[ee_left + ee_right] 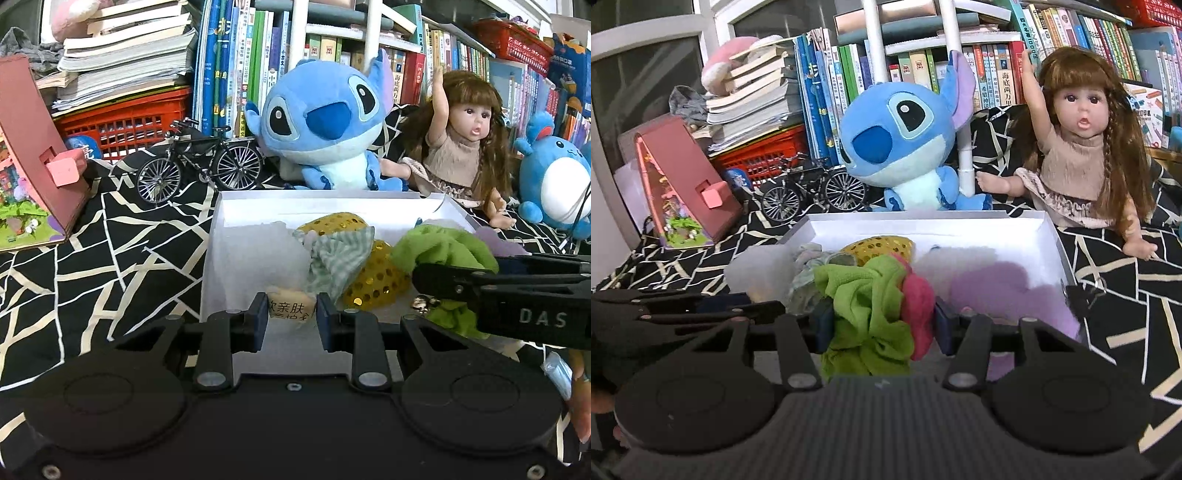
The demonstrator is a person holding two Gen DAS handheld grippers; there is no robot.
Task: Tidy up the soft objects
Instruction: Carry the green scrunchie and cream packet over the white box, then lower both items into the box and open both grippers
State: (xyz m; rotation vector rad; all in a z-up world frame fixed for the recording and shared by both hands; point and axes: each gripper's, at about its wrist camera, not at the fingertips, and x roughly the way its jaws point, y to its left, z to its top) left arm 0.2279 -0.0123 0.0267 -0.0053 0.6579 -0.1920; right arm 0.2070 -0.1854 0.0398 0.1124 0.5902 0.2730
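Observation:
A white box (236, 210) (1049, 236) lies on the black-and-white cover and holds soft things: a yellow sequined piece (373, 280) (882, 247), a green-striped cloth (340, 254), white fluff (258, 251) and a lilac piece (1004, 288). My left gripper (291, 314) is shut on a small cream packet with printed characters (291, 310) over the box's near edge. My right gripper (882, 325) is shut on a green and pink cloth bundle (871, 306), also seen in the left wrist view (443, 251), over the box.
Behind the box sit a blue plush (325, 122) (901, 140), a doll (461, 147) (1082, 147), a model bicycle (199, 166) (816, 192) and a second blue plush (554, 181). A pink toy house (33, 155) (683, 181) stands left. Bookshelves and a red crate (125, 122) stand behind.

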